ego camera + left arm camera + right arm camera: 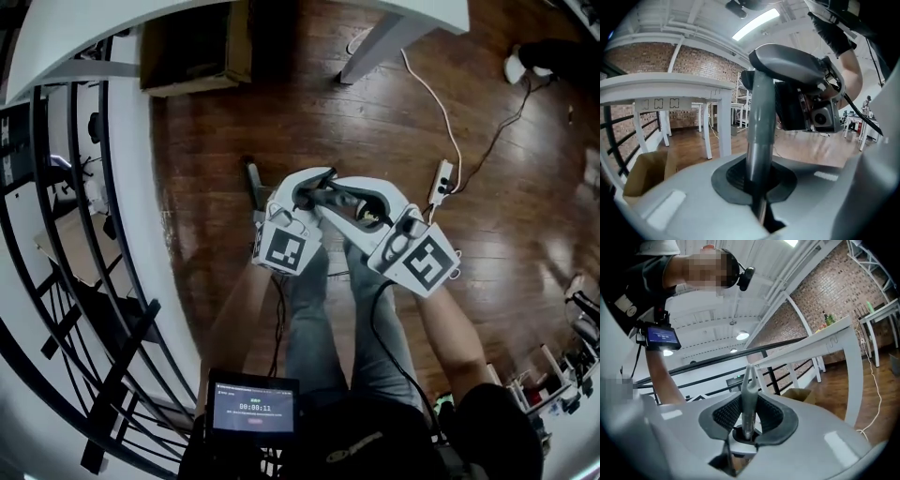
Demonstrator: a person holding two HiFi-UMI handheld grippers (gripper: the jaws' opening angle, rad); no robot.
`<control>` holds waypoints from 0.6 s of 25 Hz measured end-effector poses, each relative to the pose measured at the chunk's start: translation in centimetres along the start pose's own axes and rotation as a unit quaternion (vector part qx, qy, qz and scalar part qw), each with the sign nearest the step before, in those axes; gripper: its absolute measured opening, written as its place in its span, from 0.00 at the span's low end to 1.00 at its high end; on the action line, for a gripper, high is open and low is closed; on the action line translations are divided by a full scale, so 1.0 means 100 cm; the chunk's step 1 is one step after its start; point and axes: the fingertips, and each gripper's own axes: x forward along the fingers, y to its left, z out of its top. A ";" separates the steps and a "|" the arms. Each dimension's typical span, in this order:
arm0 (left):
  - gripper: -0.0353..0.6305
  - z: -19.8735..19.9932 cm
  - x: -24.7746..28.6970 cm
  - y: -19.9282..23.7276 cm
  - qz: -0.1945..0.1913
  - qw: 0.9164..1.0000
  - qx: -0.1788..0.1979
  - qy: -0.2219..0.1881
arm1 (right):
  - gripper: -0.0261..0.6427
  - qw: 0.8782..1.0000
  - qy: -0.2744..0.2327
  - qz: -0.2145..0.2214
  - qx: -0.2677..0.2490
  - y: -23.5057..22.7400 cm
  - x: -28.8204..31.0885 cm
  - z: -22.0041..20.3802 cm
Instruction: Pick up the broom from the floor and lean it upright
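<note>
- Head view: a black railing point(84, 281) runs along the outer side of the left gripper point(307, 192), with a cardboard box point(192, 47) ahead of it. This is the tightest edge in the scene.
- The left gripper is clamped fully on the grey shaft of the broom point(757, 126), just below its top end. The shaft drops away beneath the jaws, and I cannot make out the broom head.
- The right gripper point(361, 202), close beside the left, has its jaws partly closed, the pads against the broom's thin tapered tip.
- That tip is narrow and tapering, so it could slide out of the right pads. The whole weight would then hang on the left grip, and the shaft could swing into the railing.
- Beyond the right gripper, a white cable point(441, 103) and a power strip point(442, 183) lie on the wooden floor point(281, 122). A dragged broom end could snag them.
- Open floor lies ahead of both grippers, up to the white table leg point(375, 42).
</note>
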 end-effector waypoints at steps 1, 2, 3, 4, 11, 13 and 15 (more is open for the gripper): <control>0.07 0.007 0.004 0.000 0.002 1.000 -0.002 -0.010 | 0.19 1.000 -0.001 0.000 -0.005 -0.002 -0.003 0.005; 0.07 0.014 0.008 0.000 0.003 1.000 -0.007 -0.022 | 0.19 1.000 -0.004 -0.001 -0.010 -0.005 -0.005 0.011; 0.07 0.021 0.013 0.002 0.006 0.999 -0.011 -0.033 | 0.19 1.000 -0.008 -0.002 -0.017 -0.009 -0.007 0.018; 0.07 0.029 0.018 0.005 0.011 0.999 -0.012 -0.040 | 0.19 1.000 -0.012 -0.004 -0.024 -0.013 -0.007 0.025; 0.07 0.057 0.057 0.015 0.020 0.999 0.008 -0.030 | 0.19 0.998 -0.019 -0.022 -0.063 -0.047 -0.018 0.069; 0.08 0.060 0.065 0.014 0.023 1.000 0.000 -0.019 | 0.19 0.997 -0.016 -0.024 -0.072 -0.051 -0.022 0.078; 0.09 0.063 0.077 0.014 0.019 1.000 -0.015 -0.012 | 0.19 0.997 -0.010 -0.030 -0.075 -0.053 -0.024 0.084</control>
